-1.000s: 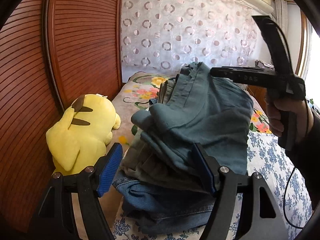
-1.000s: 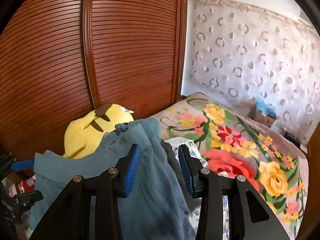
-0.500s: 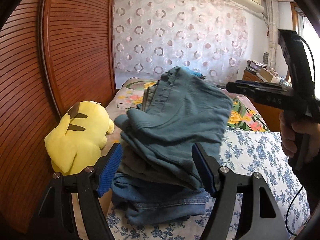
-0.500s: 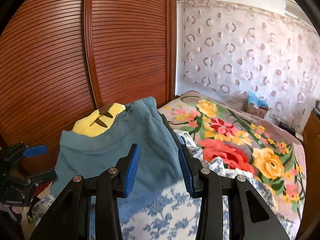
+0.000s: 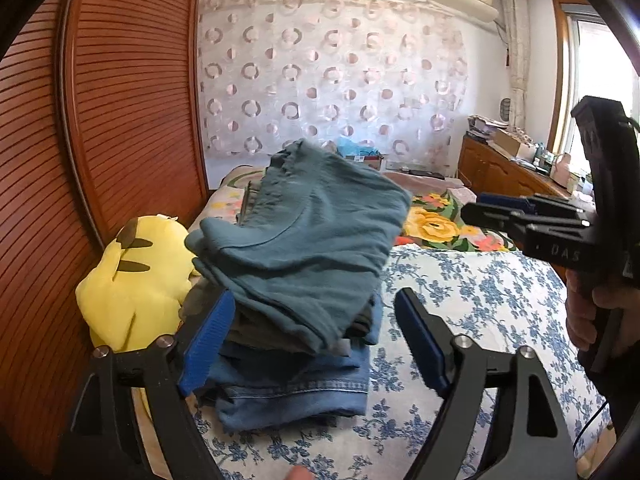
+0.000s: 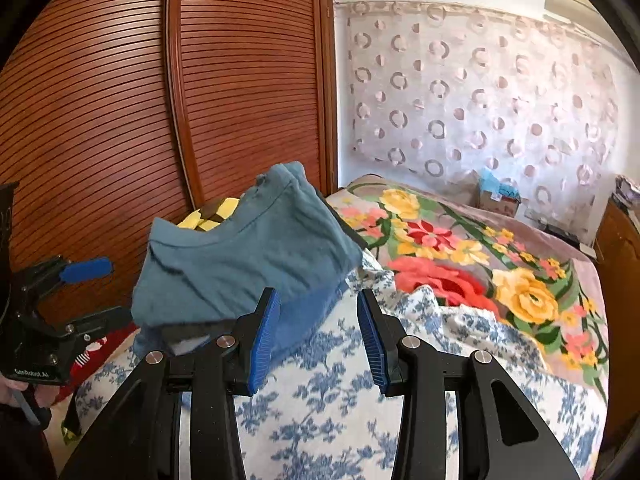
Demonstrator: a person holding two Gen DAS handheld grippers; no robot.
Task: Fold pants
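Observation:
A stack of folded pants lies on the bed: teal pants point(image 5: 312, 240) on top, an olive pair under them, blue jeans point(image 5: 292, 384) at the bottom. My left gripper point(image 5: 316, 344) hovers just before the stack's near end. Its jaws are opening, and the blue pads point(image 5: 208, 340) stand wide without pressing on cloth. My right gripper point(image 6: 316, 336) is partly open over the flowered sheet, nothing between its pads, with the teal pants point(image 6: 244, 260) ahead to its left. In the left wrist view the right gripper point(image 5: 474, 206) is held by a hand point(image 5: 592, 312) at the right. The right wrist view has the left gripper point(image 6: 100, 292) at its left edge.
A yellow plush toy point(image 5: 132, 284) leans against the slatted wooden wardrobe doors point(image 5: 120, 120) left of the stack. A blue-flowered sheet point(image 5: 480, 300) covers the near bed and a bright floral blanket point(image 6: 460, 264) lies beyond. A wooden dresser point(image 5: 500, 168) stands at the far right.
Both grippers have drawn back from the stack. The right one slid off the teal pants to the right, over the sheet. The left jaws have spread wider.

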